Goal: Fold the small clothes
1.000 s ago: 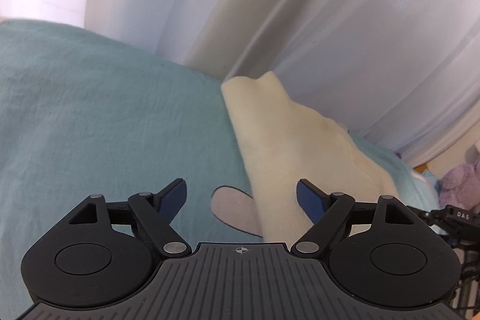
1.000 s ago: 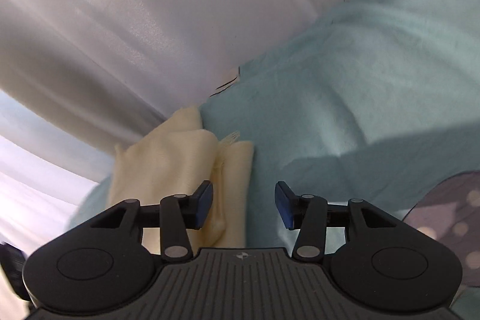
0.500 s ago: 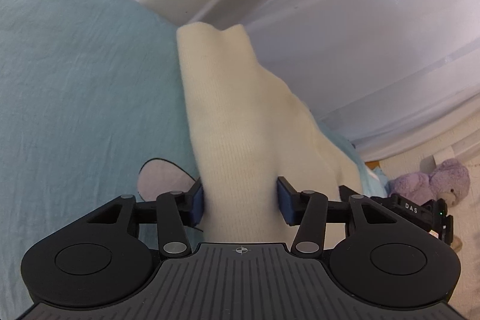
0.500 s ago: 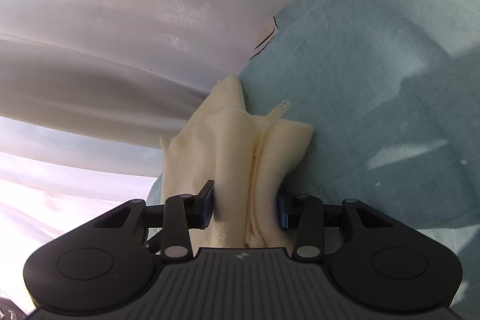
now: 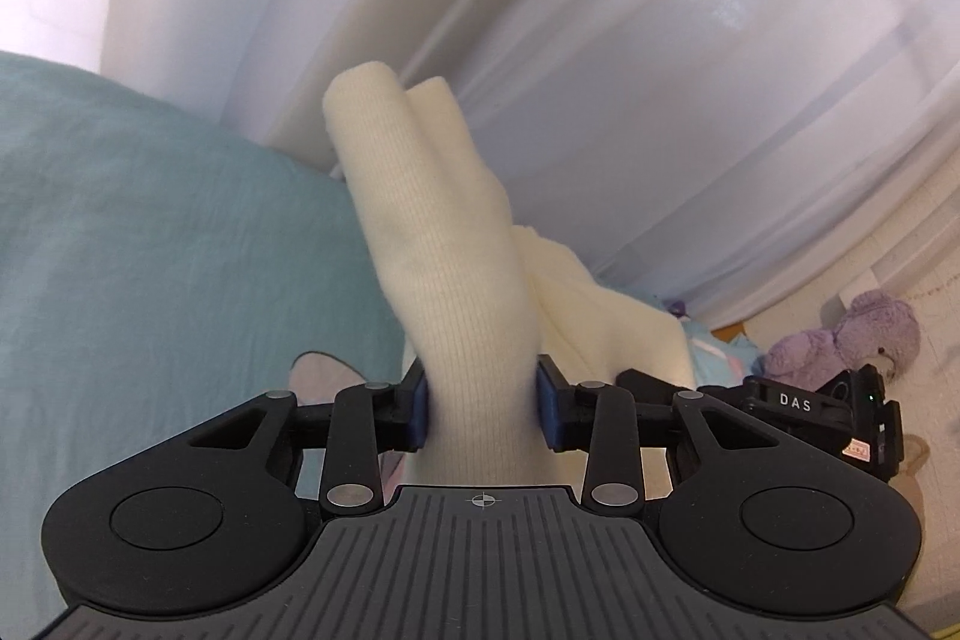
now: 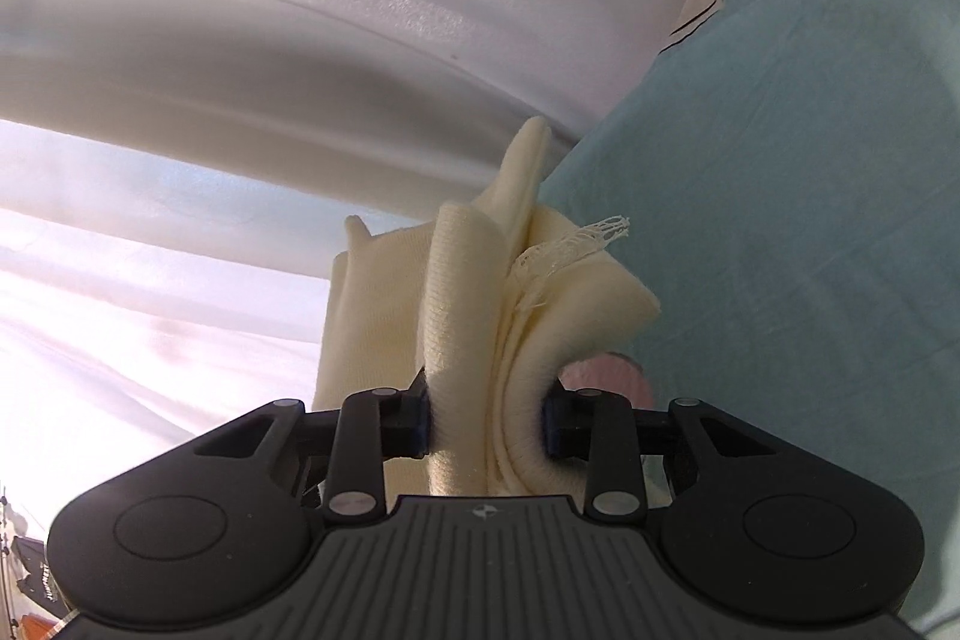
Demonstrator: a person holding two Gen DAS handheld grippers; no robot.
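A cream ribbed knit garment (image 5: 456, 250) rises off the teal bedsheet (image 5: 168, 244). My left gripper (image 5: 483, 409) is closing, its blue pads pressing a bunched fold of the knit that stands up ahead of the fingers. In the right wrist view the same cream garment (image 6: 474, 292) is gathered in folds with a frayed mesh edge (image 6: 576, 238). My right gripper (image 6: 486, 424) is closing too, and its pads squeeze that bundle. The other gripper (image 5: 804, 412) shows at the right of the left wrist view.
White sheer curtains (image 5: 660, 40) hang behind the bed. A purple plush toy (image 5: 852, 334) sits at the right. A pale patch printed on the sheet (image 5: 324, 370) lies by the left fingers. A pink patch (image 6: 606, 370) shows under the garment on the teal sheet (image 6: 810, 220).
Both grippers went from open above the flat garment to closed on its cloth. They have lifted it, so the knit now stands up in folds instead of lying on the sheet.
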